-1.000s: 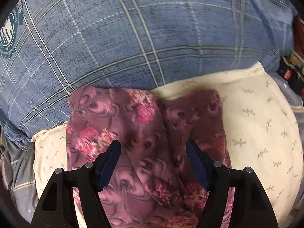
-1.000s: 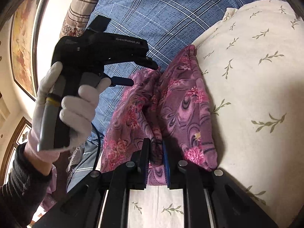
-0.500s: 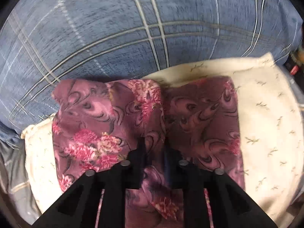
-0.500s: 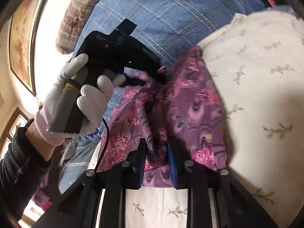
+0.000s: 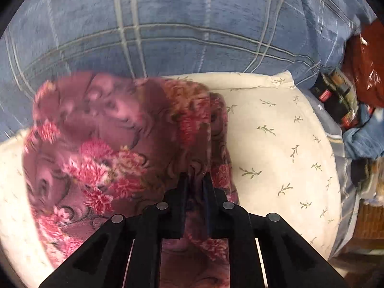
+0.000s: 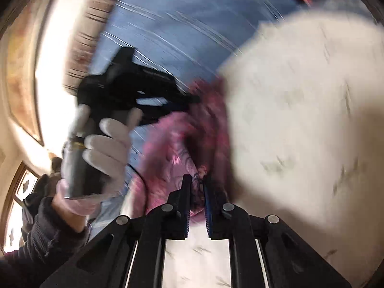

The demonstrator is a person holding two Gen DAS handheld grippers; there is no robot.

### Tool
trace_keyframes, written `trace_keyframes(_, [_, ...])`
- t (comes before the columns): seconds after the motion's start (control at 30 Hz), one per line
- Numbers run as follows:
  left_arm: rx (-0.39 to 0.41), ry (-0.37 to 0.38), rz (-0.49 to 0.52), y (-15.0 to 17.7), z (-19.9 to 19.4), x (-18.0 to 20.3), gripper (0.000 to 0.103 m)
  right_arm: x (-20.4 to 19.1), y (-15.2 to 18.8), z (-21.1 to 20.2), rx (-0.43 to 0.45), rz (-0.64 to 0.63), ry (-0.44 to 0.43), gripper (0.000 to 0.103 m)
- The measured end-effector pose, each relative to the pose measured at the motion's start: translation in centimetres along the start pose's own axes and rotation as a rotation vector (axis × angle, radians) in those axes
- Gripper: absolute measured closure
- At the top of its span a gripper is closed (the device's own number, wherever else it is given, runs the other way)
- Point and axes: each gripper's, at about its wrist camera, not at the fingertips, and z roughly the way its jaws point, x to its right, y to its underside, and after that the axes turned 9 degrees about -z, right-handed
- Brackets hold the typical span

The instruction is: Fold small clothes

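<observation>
A small purple floral garment (image 5: 108, 148) lies on a cream leaf-print pillow (image 5: 283, 148). In the left wrist view its right half is folded over to the left, and my left gripper (image 5: 195, 180) is shut on its near edge. In the blurred right wrist view my right gripper (image 6: 197, 182) is shut on another edge of the garment (image 6: 172, 148), lifted off the pillow (image 6: 300, 120). The left gripper (image 6: 192, 99) shows there too, held by a white-gloved hand (image 6: 105, 148), pinching the cloth's far end.
A blue plaid duvet (image 5: 180, 24) lies behind the pillow. Dark boxes (image 5: 336, 100), a red-brown cloth (image 5: 369, 62) and blue clothing (image 5: 364, 139) sit at the right edge. A striped pillow (image 6: 84, 36) and a wall with window (image 6: 16, 192) show at the left.
The left gripper closed on the garment's edge and carried the right half over to the left. The right gripper stayed shut on the cloth and swung with it, blurring the view.
</observation>
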Motion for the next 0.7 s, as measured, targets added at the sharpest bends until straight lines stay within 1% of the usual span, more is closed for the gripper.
trace_keyframes(0.03, [0.007, 0.030, -0.007, -0.2, -0.7, -0.6, 0.092, -0.1, -0.2, -0.4, 0.000, -0.003, 0.000, 0.088])
trace_keyframes(0.07, [0.015, 0.065, -0.012, -0.3, -1.6, -1.2, 0.091, -0.5, -0.6, -1.0, 0.000, -0.017, 0.018, 0.087])
trace_keyframes(0.1, [0.041, 0.128, -0.022, -0.4, -3.5, -2.4, 0.091, -1.0, -1.4, -1.8, 0.015, -0.041, 0.044, 0.085])
trace_keyframes(0.13, [0.066, 0.159, -0.029, -0.3, -4.9, -3.3, 0.087, -1.3, -2.1, -2.7, 0.037, -0.055, 0.066, 0.077])
trace_keyframes(0.17, [0.111, 0.197, -0.041, -0.3, -6.8, -4.9, 0.073, -1.7, -3.5, -3.6, 0.077, -0.066, 0.088, 0.072])
trace_keyframes(0.2, [0.146, 0.212, -0.056, -0.2, -8.0, -6.1, 0.063, -2.0, -4.4, -3.8, 0.093, -0.074, 0.095, 0.062])
trace_keyframes(0.23, [0.185, 0.201, -0.078, 0.0, -9.0, -7.7, 0.042, -2.3, -5.8, -3.7, 0.097, -0.088, 0.104, 0.058])
trace_keyframes(0.27, [0.218, 0.137, -0.101, 0.2, -9.4, -9.5, 0.039, -3.3, -7.8, -2.7, 0.079, -0.124, 0.112, 0.058])
trace_keyframes(0.3, [0.239, 0.084, -0.111, 0.3, -9.3, -10.9, 0.040, -3.8, -9.2, -1.5, 0.053, -0.150, 0.109, 0.055])
trace_keyframes(0.33, [0.240, 0.051, -0.120, 0.8, -8.9, -11.9, 0.040, -4.2, -10.3, -0.1, 0.023, -0.169, 0.103, 0.048])
trace_keyframes(0.37, [0.224, 0.022, -0.136, 1.0, -8.1, -13.0, 0.040, -4.6, -12.2, 2.9, -0.045, -0.174, 0.095, 0.043])
trace_keyframes(0.4, [0.186, 0.021, -0.172, 1.2, -6.7, -14.5, 0.040, -4.6, -13.0, 4.5, -0.076, -0.165, 0.108, 0.042])
trace_keyframes(0.43, [0.158, 0.030, -0.199, 1.5, -5.9, -15.3, 0.040, -4.6, -13.9, 6.4, -0.096, -0.158, 0.137, 0.042])
trace_keyframes(0.5, [0.121, 0.045, -0.237, 1.6, -4.3, -16.3, 0.040, -4.0, -15.3, 11.1, -0.182, -0.140, 0.188, 0.042])
trace_keyframes(0.53, [0.113, 0.046, -0.242, 1.3, -3.7, -16.6, 0.040, -3.4, -15.2, 12.7, -0.227, -0.129, 0.221, 0.044])
trace_keyframes(0.57, [0.109, 0.047, -0.245, 1.1, -3.2, -16.9, 0.040, -2.9, -15.3, 14.8, -0.273, -0.110, 0.287, 0.045])
trace_keyframes(0.63, [0.114, 0.057, -0.243, 0.9, -3.0, -17.1, 0.041, -3.4, -15.5, 16.2, -0.308, -0.140, 0.274, 0.088])
trace_keyframes(0.67, [0.129, 0.051, -0.237, 0.6, -2.9, -17.2, 0.041, -4.6, -15.9, 15.8, -0.272, -0.207, 0.276, 0.088])
trace_keyframes(0.7, [0.146, 0.040, -0.235, 0.5, -3.3, -17.5, 0.041, -5.1, -16.2, 15.0, -0.220, -0.240, 0.279, 0.093])
